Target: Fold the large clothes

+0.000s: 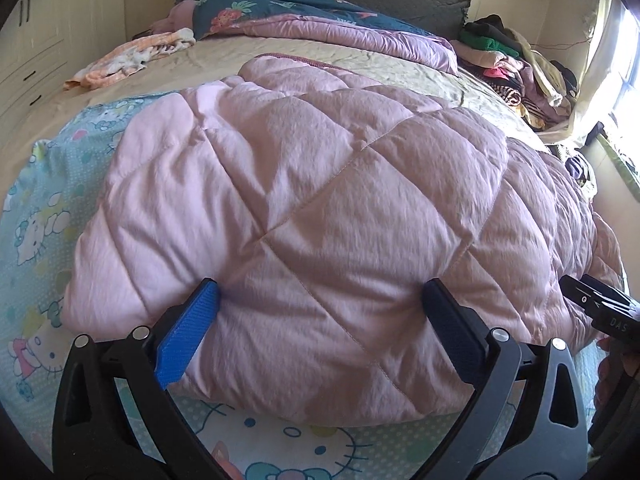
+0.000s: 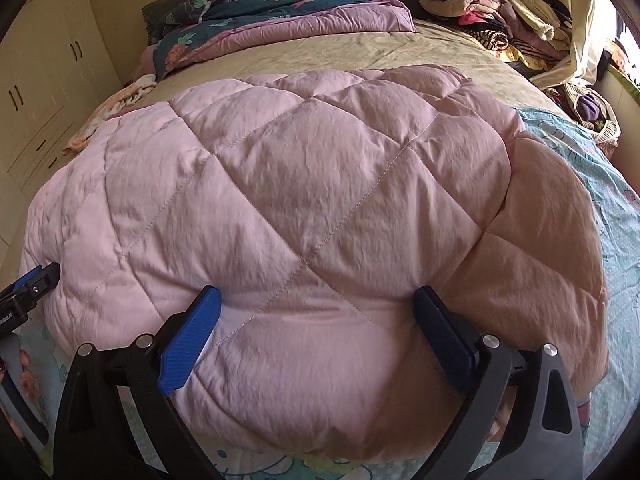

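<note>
A pink quilted padded garment [image 1: 320, 200] lies folded in a thick bundle on the bed, and it also fills the right wrist view [image 2: 312, 216]. My left gripper [image 1: 320, 300] is open, its blue fingers [image 1: 188, 328] spread wide and pressing against the near edge of the bundle. My right gripper [image 2: 318, 304] is open in the same way, its fingers [image 2: 192, 332] against the near edge further right. The right gripper shows at the right edge of the left wrist view [image 1: 600, 304]. The left gripper shows at the left edge of the right wrist view [image 2: 32, 284].
A light-blue cartoon-cat sheet [image 1: 40, 240] lies under the garment. Beyond are a beige bedspread [image 1: 224, 60], a purple and floral quilt [image 1: 320, 20], an orange-white cloth [image 1: 128, 56], and a clothes pile [image 1: 520, 68] at the far right. Cabinets [image 1: 32, 40] stand left.
</note>
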The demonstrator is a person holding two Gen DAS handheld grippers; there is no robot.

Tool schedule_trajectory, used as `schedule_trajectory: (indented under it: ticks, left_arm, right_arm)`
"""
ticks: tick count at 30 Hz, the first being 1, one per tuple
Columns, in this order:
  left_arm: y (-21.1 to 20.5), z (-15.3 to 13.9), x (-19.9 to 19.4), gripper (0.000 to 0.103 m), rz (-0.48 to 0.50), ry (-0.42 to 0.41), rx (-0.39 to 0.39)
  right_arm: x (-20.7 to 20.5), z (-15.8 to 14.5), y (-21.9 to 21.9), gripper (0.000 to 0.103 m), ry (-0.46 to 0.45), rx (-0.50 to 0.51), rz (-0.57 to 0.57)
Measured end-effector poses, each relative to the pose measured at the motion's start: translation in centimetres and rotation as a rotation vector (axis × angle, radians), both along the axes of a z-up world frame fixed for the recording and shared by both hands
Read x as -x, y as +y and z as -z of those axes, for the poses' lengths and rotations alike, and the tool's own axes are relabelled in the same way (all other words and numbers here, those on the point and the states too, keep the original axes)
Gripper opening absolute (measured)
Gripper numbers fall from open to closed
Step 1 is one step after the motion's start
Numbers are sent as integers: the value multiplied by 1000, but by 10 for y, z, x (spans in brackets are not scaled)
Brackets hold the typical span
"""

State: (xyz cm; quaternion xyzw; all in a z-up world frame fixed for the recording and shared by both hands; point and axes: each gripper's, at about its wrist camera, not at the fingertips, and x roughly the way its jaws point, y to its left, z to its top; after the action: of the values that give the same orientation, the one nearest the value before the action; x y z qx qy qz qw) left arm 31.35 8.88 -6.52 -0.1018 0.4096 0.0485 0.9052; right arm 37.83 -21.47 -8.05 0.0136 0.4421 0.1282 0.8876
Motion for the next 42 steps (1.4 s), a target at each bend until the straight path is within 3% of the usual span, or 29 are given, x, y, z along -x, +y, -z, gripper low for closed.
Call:
schedule_trajectory:
  ticks: [15, 42]
  left_arm:
    - [-2, -27, 22, 95, 3, -22, 47]
    - [-13, -103, 104, 95, 36, -164, 30]
  right_arm:
    - [43, -32, -13, 99, -16, -96, 15]
    - [160, -136, -50, 99, -252, -170, 19]
